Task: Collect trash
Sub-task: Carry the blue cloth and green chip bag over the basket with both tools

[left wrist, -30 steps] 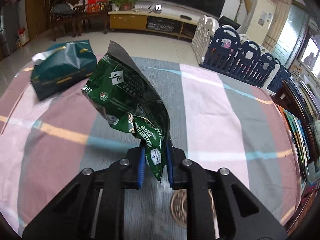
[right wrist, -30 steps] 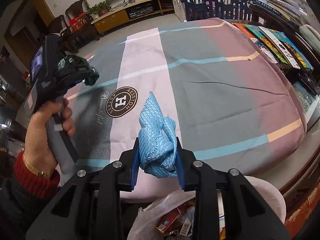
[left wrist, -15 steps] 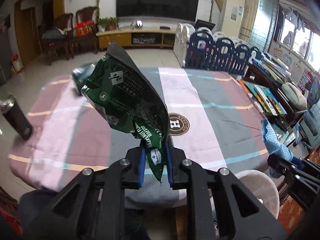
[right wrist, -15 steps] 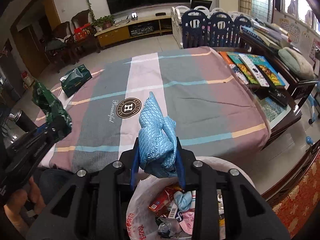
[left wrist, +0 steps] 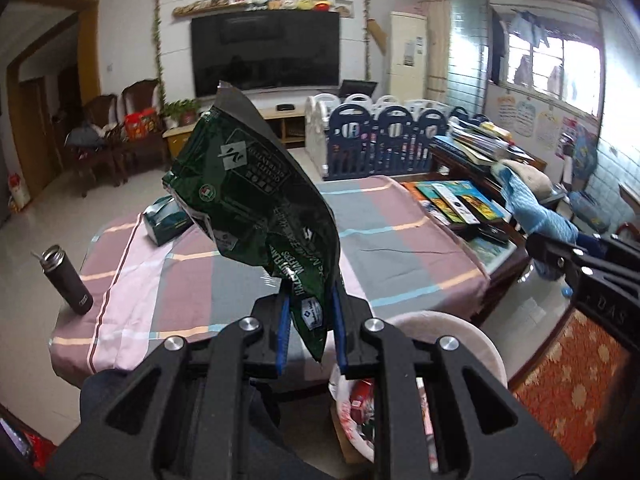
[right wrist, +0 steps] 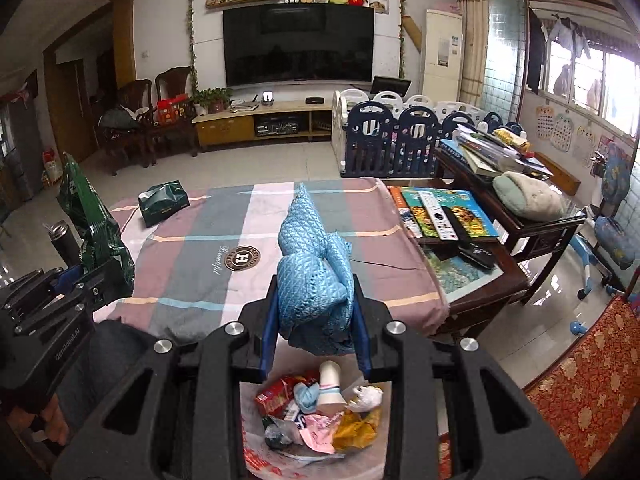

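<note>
My left gripper is shut on the lower corner of a crumpled dark green snack bag, which stands up above the fingers. My right gripper is shut on a wadded light blue cloth. Directly below the right gripper is a bin lined with a white plastic bag, holding wrappers, a paper cup and other trash. In the left wrist view the bin's pale rim shows just right of the fingers. Both grippers hang in front of the table's near edge.
The table wears a striped cloth with a green tissue box at its far left. A black bottle stands on the table's left corner. A wooden side table with books and remotes is on the right, and a red patterned rug lies beyond the bin.
Both grippers have drawn back from over the table and risen, each keeping its grip. The lined bin has come into view under the right gripper.
</note>
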